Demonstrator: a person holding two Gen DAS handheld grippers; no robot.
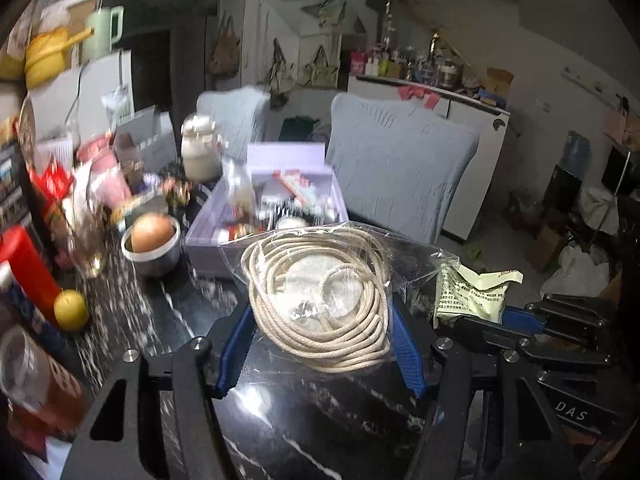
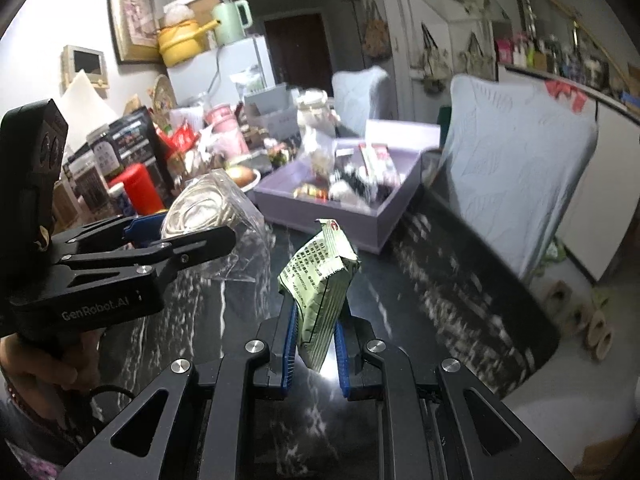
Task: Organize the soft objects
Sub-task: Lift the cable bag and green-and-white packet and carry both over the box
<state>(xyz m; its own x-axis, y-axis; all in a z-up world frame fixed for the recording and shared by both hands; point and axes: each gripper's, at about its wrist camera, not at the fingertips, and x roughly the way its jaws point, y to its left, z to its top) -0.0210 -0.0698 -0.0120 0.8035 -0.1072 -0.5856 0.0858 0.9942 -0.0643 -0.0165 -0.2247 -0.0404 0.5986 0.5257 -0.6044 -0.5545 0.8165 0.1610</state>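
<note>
While blurred, crinkly rope bag [image 1: 320,300] seems pinched by left gripper [image 1: 320,344].

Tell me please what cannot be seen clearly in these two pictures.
- Lilac box contents: motion-blurred in both views.
- Green packet print: too small to read; its lower end is hidden between the right gripper fingers.
- Rope bag centre: white item behind glare, left wrist view.

A black marble-patterned table [image 1: 168,304] carries a steel bowl [image 1: 158,258] containing 1 onion [image 1: 152,233], a yellow fruit [image 1: 71,309], a red canister [image 1: 24,264] and a cream jar [image 1: 199,153], with 2 grey-covered chairs [image 1: 394,164] behind.
</note>
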